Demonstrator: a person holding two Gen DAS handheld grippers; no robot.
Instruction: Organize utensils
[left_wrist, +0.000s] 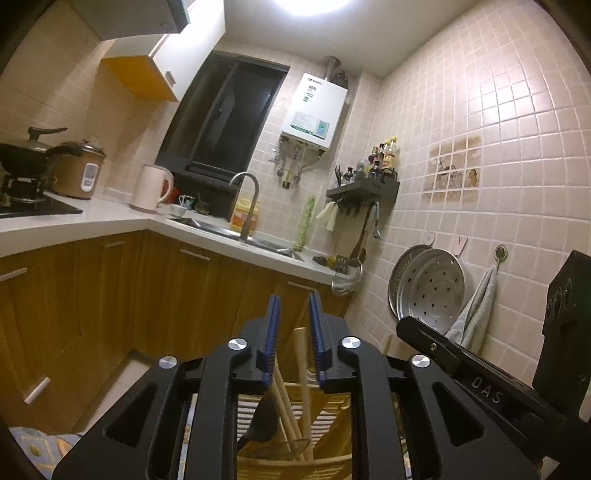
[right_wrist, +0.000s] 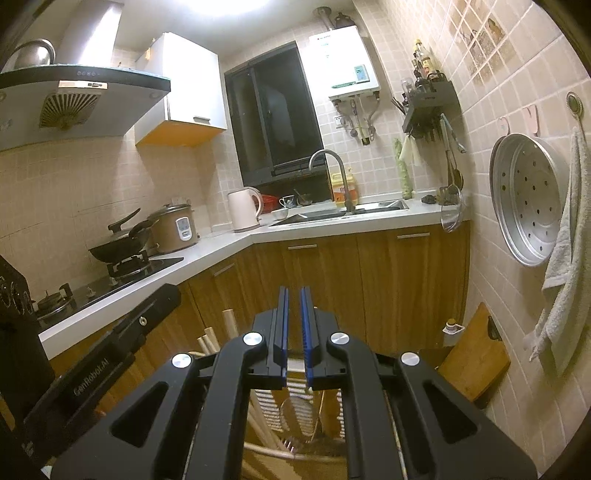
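Note:
A slatted wooden utensil holder stands right below both grippers. Out of it rise pale wooden handles, a black ladle and a wire mesh skimmer. My left gripper points level above it with its jaws a little apart. One wooden handle stands in the gap, and the blue pads do not touch it. My right gripper is shut with nothing between its pads. Beneath it I see the skimmer in the holder, and to its left the wooden handle tops.
A wooden cutting board leans on the tiled wall at the right, under a hanging steamer tray and towel. Ahead, a white counter carries a sink, kettle, rice cooker and wok, with wooden cabinets below.

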